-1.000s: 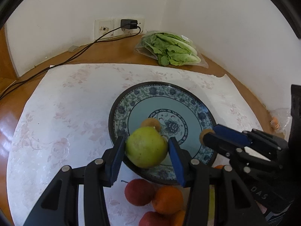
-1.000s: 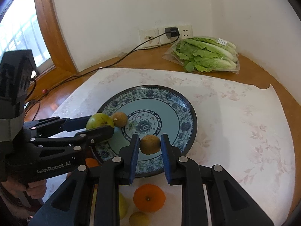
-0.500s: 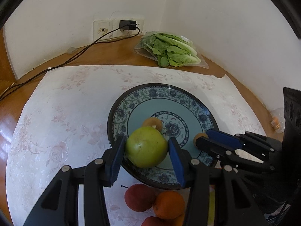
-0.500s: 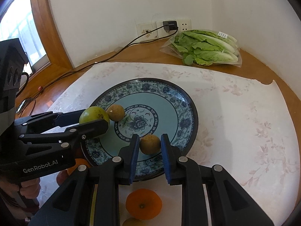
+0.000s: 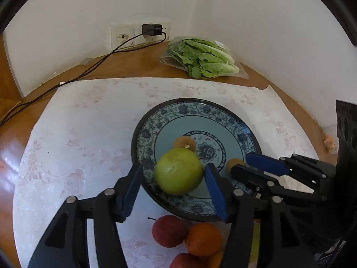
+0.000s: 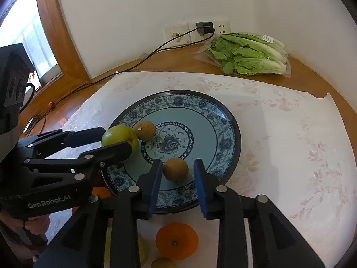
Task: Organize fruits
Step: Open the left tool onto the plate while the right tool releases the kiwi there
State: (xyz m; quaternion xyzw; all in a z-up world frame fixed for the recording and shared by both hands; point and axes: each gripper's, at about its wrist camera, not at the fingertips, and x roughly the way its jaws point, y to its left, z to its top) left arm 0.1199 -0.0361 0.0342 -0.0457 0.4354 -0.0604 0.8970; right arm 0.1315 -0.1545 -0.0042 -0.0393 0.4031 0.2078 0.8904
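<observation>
A blue patterned plate [image 5: 223, 116] [image 6: 223, 116] sits on a floral mat. My left gripper [image 5: 174, 174] [image 6: 107, 140] is open around a green apple [image 5: 178, 174] [image 6: 119, 137] resting on the plate's near left side, with gaps on both sides. My right gripper [image 6: 177, 172] [image 5: 245, 163] is open around a small brown fruit [image 6: 175, 169] [image 5: 233, 164] lying on the plate. Another small brown fruit [image 5: 184, 143] [image 6: 144, 130] lies beside the apple.
Red apples [image 5: 169, 227] and an orange [image 5: 203, 239] [image 6: 177, 240] lie on the mat [image 5: 89, 122] in front of the plate. A bag of lettuce [image 5: 203, 58] [image 6: 247, 54] lies at the back by the wall. A charger cable [image 5: 89, 69] runs from the socket.
Both grippers have opened. The green apple and the small brown fruit now rest on the plate, free of the pads.
</observation>
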